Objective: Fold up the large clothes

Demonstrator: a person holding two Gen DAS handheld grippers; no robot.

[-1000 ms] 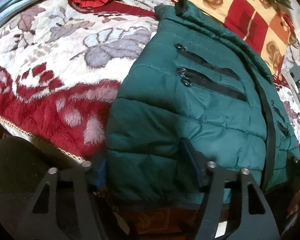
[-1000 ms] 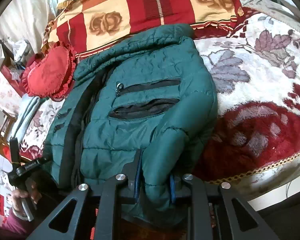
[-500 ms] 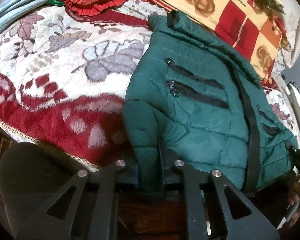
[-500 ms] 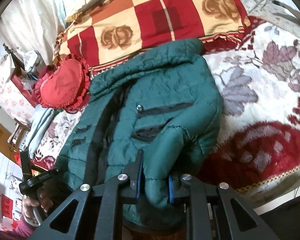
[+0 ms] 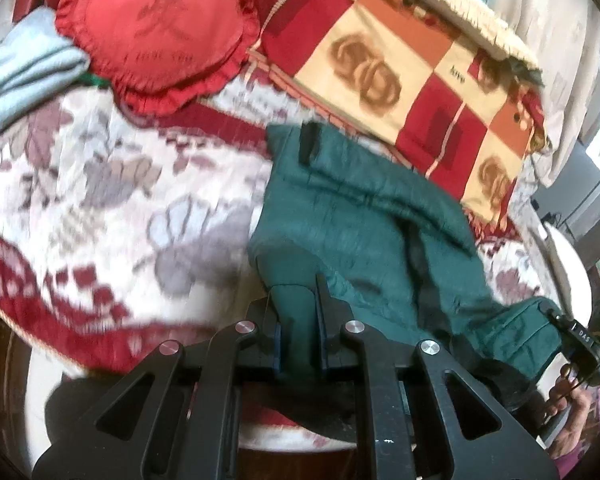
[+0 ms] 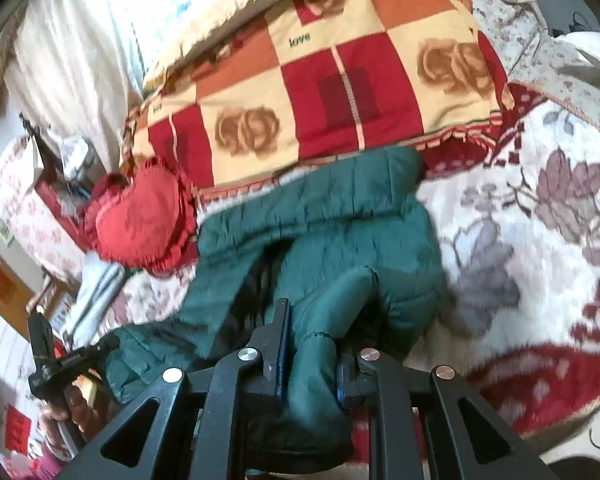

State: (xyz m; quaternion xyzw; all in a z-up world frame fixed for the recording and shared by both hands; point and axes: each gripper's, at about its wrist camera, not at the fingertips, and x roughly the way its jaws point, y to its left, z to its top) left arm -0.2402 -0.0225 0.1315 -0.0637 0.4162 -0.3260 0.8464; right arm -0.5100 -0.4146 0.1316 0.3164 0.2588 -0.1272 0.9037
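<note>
A dark green puffer jacket [image 5: 352,216] lies on a floral bed blanket [image 5: 100,200], collar toward the checked pillow. My left gripper [image 5: 296,320] is shut on the jacket's near left corner, green fabric pinched between the fingers. My right gripper [image 6: 312,344] is shut on the jacket's [image 6: 340,216] near right sleeve and edge. Both hold the lower part lifted off the bed, and the hem bunches toward the collar. The other gripper shows at the edge of each view, the right one [image 5: 580,336] and the left one [image 6: 60,356].
A red-and-cream checked pillow [image 5: 400,68] lies just behind the collar. A red heart cushion [image 5: 156,32] and folded light-blue cloth [image 5: 24,72] sit at the bed's left. The blanket's fringed front edge [image 6: 560,412] runs near the grippers.
Both grippers have lifted the jacket's lower part and moved it forward toward the collar. The left gripper, open a second ago, has shut on the jacket. The zip pockets are folded out of sight.
</note>
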